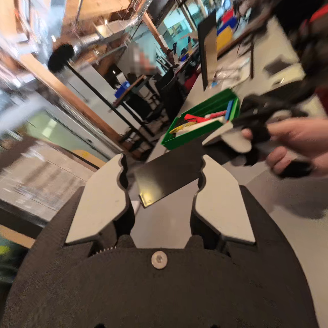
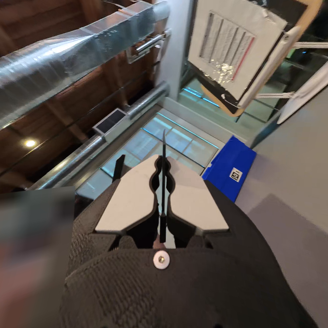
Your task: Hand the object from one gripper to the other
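Observation:
The object is a thin, flat black plate [image 1: 165, 179]. In the left wrist view it lies tilted between the two fingers of my left gripper [image 1: 163, 159], which is open; the plate appears apart from both pads. My right gripper [image 1: 221, 134] comes in from the right, held by a person's hand [image 1: 298, 140], and grips the plate's far end. In the right wrist view my right gripper [image 2: 164, 158] is shut on the plate [image 2: 163, 145], seen edge-on and sticking out past the fingertips.
A green bin [image 1: 186, 140] with red, white and blue items sits on the grey table [image 1: 276, 198] just behind the plate. A black panel [image 1: 204, 58] stands farther back. A blue bin [image 2: 229, 170] is right of my right gripper. Some 12 cm of space lies between my two pairs of fingers.

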A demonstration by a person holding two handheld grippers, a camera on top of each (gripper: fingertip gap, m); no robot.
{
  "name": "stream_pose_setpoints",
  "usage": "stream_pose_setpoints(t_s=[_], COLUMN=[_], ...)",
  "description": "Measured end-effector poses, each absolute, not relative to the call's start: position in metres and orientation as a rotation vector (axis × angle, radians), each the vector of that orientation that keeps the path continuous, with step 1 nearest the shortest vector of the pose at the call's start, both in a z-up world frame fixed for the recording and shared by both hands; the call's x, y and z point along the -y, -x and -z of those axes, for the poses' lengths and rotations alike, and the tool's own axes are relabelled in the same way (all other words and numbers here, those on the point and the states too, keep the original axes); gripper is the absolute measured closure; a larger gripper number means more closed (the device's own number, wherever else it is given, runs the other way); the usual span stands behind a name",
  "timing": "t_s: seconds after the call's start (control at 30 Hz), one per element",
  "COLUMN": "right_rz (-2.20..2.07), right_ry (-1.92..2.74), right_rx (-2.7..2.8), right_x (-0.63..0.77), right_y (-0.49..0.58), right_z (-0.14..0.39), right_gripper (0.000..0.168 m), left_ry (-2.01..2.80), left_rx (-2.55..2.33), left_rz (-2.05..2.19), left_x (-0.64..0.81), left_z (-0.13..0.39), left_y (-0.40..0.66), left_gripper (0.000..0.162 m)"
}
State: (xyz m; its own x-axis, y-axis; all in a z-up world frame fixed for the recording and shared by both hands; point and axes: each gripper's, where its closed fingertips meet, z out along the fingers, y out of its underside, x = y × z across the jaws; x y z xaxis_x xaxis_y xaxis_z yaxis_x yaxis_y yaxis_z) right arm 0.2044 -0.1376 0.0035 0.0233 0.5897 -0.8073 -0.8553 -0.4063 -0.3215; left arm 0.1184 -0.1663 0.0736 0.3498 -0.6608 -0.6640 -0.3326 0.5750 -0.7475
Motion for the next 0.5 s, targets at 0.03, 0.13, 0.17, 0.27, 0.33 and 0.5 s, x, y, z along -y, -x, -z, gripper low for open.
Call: stream_pose_setpoints(t_s=[0.03,0.13,0.17,0.27,0.33,0.5], right_rz=[-1.648,-1.718,-1.734,-1.737,-1.706,-1.622], right_ry=[1.165,1.187,1.202,1.263,1.264,1.274], right_rx=[-0.355,-0.420,-0.430,-0.411,-0.418,-0.238], right_x=[0.138,0.142,0.144,0.149,0.151,0.162], right_y=[-0.205,-0.198,-0.193,-0.176,-0.176,-0.172], right_z=[-0.002,-0.001,-0.001,-0.001,-0.004,-0.023], right_gripper=[0.165,0.166,0.166,0.165,0.165,0.140], left_ry=[0.907,0.770,0.753,0.639,0.589,0.603], left_rx=[-1.301,-1.438,-1.457,-1.450,-1.455,-1.427], left_rz=[0.124,-0.220,-0.283,-0.449,-0.497,-0.465], left_x=[0.169,0.167,0.164,0.157,0.158,0.161], left_z=[-0.064,-0.026,-0.017,-0.008,-0.005,-0.013], left_y=[-0.124,-0.138,-0.141,-0.144,-0.145,-0.144], left_gripper=[0.086,0.091,0.094,0.109,0.132,0.158])
